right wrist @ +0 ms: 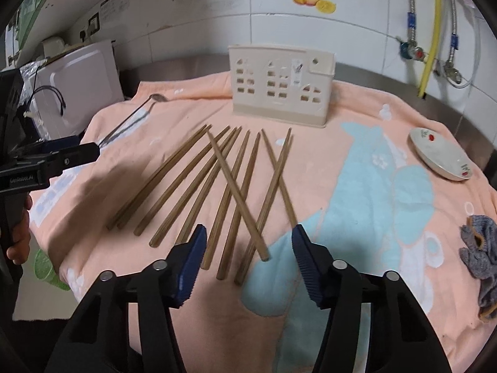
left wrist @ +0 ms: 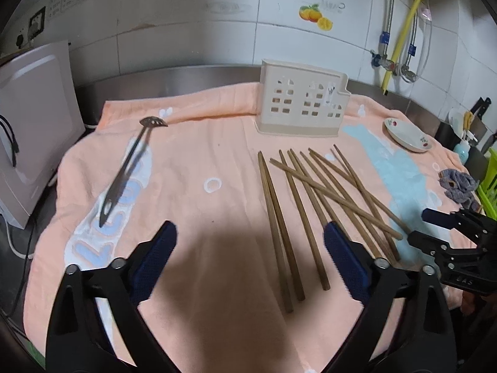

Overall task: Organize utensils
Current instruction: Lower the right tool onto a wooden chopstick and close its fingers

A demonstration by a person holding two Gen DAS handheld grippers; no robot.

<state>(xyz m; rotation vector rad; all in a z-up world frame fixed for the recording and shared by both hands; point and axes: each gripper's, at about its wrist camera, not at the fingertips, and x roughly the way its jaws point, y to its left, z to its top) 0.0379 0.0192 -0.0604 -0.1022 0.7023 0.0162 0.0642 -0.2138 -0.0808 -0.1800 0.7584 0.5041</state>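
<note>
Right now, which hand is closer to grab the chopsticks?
The right. The right gripper hangs open directly over the near ends of the chopsticks. The left gripper is open too, mostly over bare towel.

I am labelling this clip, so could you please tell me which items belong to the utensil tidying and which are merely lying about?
Belongs:
brown wooden chopsticks
slotted steel spoon
beige perforated plastic holder

Lying about:
white cherry-print dish
grey knitted cloth

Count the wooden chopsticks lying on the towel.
10, as best I can tell. The chopsticks all lie fanned on the orange towel in front of the beige holder: a pair leftmost, one diagonal across the middle ones, two crossed at right. Overlaps could hide another.
</note>
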